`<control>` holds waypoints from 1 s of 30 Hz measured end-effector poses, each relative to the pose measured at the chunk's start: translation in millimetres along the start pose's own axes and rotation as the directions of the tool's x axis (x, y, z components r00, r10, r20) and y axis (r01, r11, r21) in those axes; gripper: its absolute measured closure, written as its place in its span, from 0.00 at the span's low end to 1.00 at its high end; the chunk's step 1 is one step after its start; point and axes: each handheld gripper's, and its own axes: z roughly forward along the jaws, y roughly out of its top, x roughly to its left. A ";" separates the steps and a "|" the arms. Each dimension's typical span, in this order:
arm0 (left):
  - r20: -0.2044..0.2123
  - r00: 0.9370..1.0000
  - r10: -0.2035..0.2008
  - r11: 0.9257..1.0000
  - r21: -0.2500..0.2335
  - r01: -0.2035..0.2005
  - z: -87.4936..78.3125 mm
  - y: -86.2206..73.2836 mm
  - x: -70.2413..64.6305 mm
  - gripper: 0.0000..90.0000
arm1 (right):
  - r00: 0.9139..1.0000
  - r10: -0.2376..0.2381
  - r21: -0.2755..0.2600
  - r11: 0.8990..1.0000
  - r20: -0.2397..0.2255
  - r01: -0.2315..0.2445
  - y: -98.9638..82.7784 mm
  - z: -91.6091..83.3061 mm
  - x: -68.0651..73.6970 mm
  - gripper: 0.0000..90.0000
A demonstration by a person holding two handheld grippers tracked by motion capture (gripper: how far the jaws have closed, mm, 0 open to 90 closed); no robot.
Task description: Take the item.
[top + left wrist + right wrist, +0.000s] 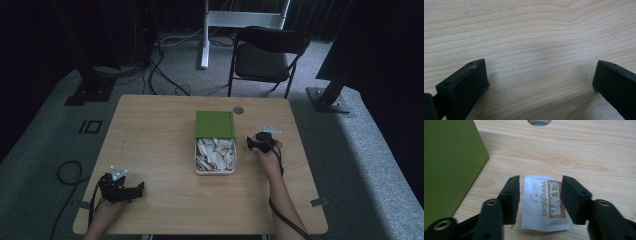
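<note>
A white sachet (544,205) printed "HongMian" on a brown patch lies flat on the wooden table (160,125). My right gripper (541,182) stands open around it, one jaw on each side, and a gap shows beside the left pad. In the high view the right gripper (260,142) sits just right of a white box (196,156) full of similar sachets (215,154). The box's green lid (215,123) lies at its far end; that green lid (446,165) also rises at the left of the right gripper view. My left gripper (136,190) rests open at the near left, with bare wood between its jaws (541,65).
A round cable hole (238,109) sits in the table beyond the lid. A black folding chair (267,55) and stand legs are on the carpet behind the table. A cable loop (67,172) lies on the floor at the left.
</note>
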 end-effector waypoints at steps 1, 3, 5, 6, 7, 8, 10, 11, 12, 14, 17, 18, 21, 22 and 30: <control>0.000 1.000 0.000 1.000 0.000 0.000 0.0 0.0 0.0 0.01 | 1.000 0.003 0.001 1.000 -0.014 -0.003 0.4 -0.6 0.1 0.47; 0.000 1.000 0.000 1.000 0.000 0.000 0.0 0.0 0.0 0.01 | 0.999 0.006 0.002 1.000 -0.036 -0.006 0.7 -2.4 0.6 0.41; 0.000 1.000 0.000 1.000 0.000 0.000 0.0 0.0 0.0 0.01 | 0.998 0.019 -0.002 1.000 -0.052 -0.019 -0.2 -4.8 1.1 0.37; 0.000 1.000 0.000 1.000 0.000 0.000 0.0 0.0 0.0 0.01 | 0.998 0.019 -0.002 1.000 -0.057 -0.020 -1.0 -5.9 1.0 0.35; 0.000 1.000 0.000 1.000 0.000 0.000 0.0 0.0 0.0 0.01 | 0.998 0.021 -0.002 1.000 -0.057 -0.021 -2.0 -7.1 0.9 0.34; 0.000 1.000 0.000 1.000 0.000 0.000 0.0 0.0 0.0 0.01 | 0.998 0.021 -0.003 1.000 -0.057 -0.021 -3.0 -8.3 0.5 0.33; 0.000 1.000 0.000 1.000 0.000 0.000 0.0 0.0 0.0 0.01 | 0.998 0.025 -0.003 1.000 -0.064 -0.025 -4.3 -9.4 0.1 0.32; 0.000 1.000 0.000 1.000 0.000 0.000 0.0 0.0 0.0 0.01 | 0.997 0.028 -0.003 1.000 -0.066 -0.028 -5.7 -10.5 -0.5 0.32; 0.000 1.000 0.000 1.000 0.000 0.000 0.0 0.0 0.0 0.01 | 0.998 0.031 -0.002 1.000 -0.062 -0.031 -8.7 -13.2 -1.8 0.29; 0.000 1.000 0.000 1.000 0.000 0.000 0.0 0.0 0.0 0.01 | 0.998 0.033 -0.001 0.999 -0.060 -0.033 -12.7 -16.5 -4.7 0.26; 0.000 1.000 0.000 1.000 0.000 0.000 0.0 0.0 0.0 0.01 | 0.998 0.039 -0.001 0.999 -0.053 -0.039 -18.2 -21.7 -8.7 0.22; 0.000 1.000 0.000 1.000 0.000 0.000 0.0 0.0 0.0 0.01 | 0.998 0.037 0.001 0.999 -0.051 -0.037 -20.2 -23.8 -9.9 0.21; 0.000 1.000 0.000 1.000 0.000 0.000 0.0 0.0 0.0 0.01 | 0.999 0.019 0.014 1.000 -0.044 -0.019 -25.8 -30.3 -13.2 0.19; 0.000 1.000 0.000 1.000 0.000 0.000 0.0 0.0 0.0 0.01 | 0.999 0.019 0.014 1.000 -0.044 -0.019 -25.8 -30.3 -13.2 0.19; 0.000 1.000 0.000 1.000 0.000 0.000 0.0 0.0 0.0 0.01 | 1.000 0.029 -0.007 1.000 -0.007 -0.029 -43.0 -49.1 -21.8 0.15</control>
